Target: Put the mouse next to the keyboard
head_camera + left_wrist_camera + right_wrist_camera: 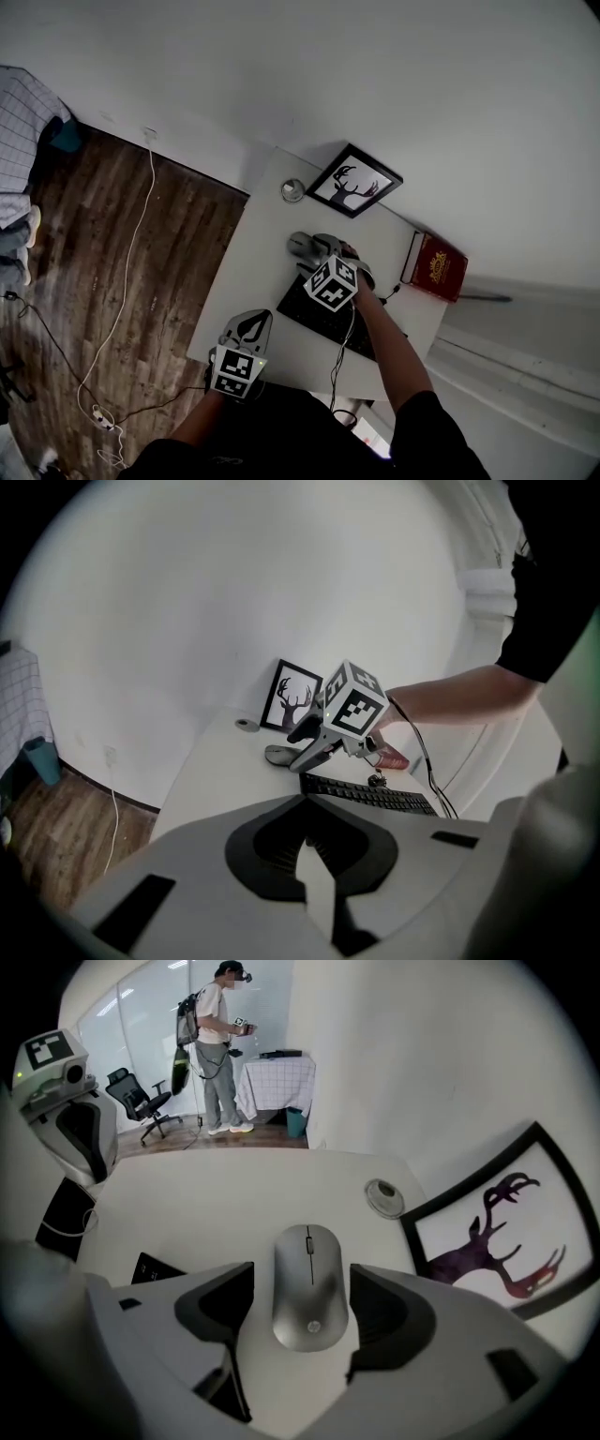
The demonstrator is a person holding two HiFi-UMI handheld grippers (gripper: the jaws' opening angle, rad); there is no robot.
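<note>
The mouse (307,1241) lies on the table (187,1204) between the right gripper's (301,1283) parted jaws, beyond the keyboard (314,319); a picture (497,1232) stands behind.

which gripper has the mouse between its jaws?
The right gripper: its jaws stand apart on either side of the grey mouse, not pressing it. The left gripper is shut and empty, away from the mouse.

Right gripper (316,251) poised at mouse (299,246) beside keyboard (317,315).
</note>
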